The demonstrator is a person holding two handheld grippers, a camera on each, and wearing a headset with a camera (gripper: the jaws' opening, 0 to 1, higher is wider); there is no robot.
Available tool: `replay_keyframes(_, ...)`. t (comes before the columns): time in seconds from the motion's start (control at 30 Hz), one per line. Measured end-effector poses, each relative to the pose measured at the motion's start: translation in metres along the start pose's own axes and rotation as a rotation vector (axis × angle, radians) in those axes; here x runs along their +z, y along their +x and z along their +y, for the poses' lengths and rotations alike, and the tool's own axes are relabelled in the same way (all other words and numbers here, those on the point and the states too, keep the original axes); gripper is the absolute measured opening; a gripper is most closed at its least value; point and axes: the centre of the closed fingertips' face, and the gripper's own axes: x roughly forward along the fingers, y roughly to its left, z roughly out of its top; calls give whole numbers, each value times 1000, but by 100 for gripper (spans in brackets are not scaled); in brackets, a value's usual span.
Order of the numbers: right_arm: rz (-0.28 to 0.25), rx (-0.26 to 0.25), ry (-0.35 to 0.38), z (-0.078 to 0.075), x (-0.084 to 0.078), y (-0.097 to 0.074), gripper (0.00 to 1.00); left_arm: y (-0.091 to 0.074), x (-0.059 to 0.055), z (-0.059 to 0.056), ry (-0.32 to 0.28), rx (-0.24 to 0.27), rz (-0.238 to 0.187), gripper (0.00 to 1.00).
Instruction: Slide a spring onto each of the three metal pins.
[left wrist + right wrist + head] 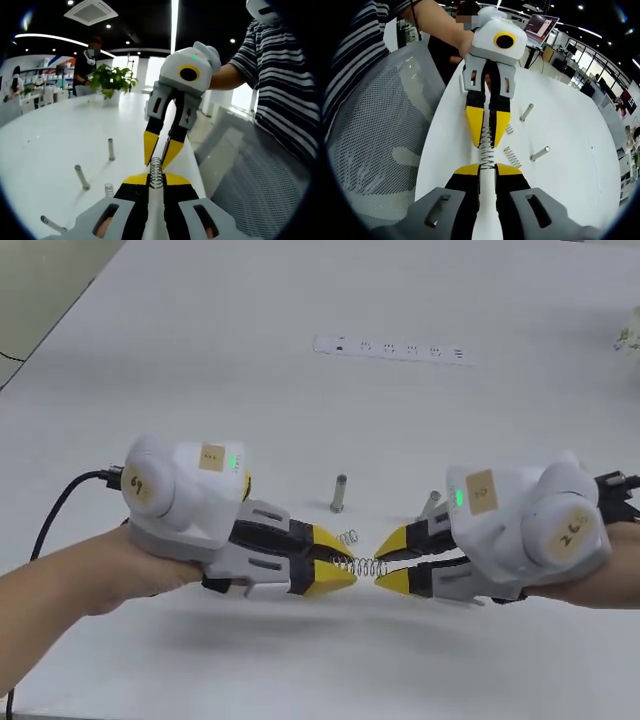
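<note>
— Springs first: how is the held one sitting?

— Thin silver coil spring (366, 565), nearest thing in the head view, is up off the white workbench (300, 660) and lying level between the two sets of yellow tips. Left gripper (350, 566) is clenched on its left end, and right gripper (380, 567) is pinching its right end. The coils between look even and are not bowed.

— Handling?

— Judged very light and springy, and easy to crush or kink. It's round wire, so it's likely to roll or flick out under a skewed squeeze. Best hold is probably across the outer coils at one end, with light pressure, leaving the bore and the other end free to go over a pin. With both ends gripped, one side would have to let go first.

— Beyond the tips?

— Loose silver spring (348, 537) lies on the bench just past them, and the right gripper view has a second loose spring (511, 156) near it. Farther on, a short grey metal pin (339, 493) stands upright. A second grey pin (432, 503) is partly hidden behind the right gripper, and I cannot tell if it is upright or tilted. A third grey pin (50, 224) shows in the left gripper view. The pins look stiff and smooth but could tip if knocked. A white power strip (390, 348) lies at the far side.
</note>
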Motion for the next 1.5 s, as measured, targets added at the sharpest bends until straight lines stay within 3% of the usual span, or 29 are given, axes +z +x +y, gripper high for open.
replay_keyframes(0.9,-10,-10,-31,-4,8,-5,7,-2,-6,6,7,-18,18,2)
replay_keyframes(1.3,-94,3,13,-7,31,-16,8,-1,-9,5,15,-17,29,2)
replay_keyframes(1.5,-99,5,10,-7,37,-16,8,-3,-9,5,13,-8,26,2)
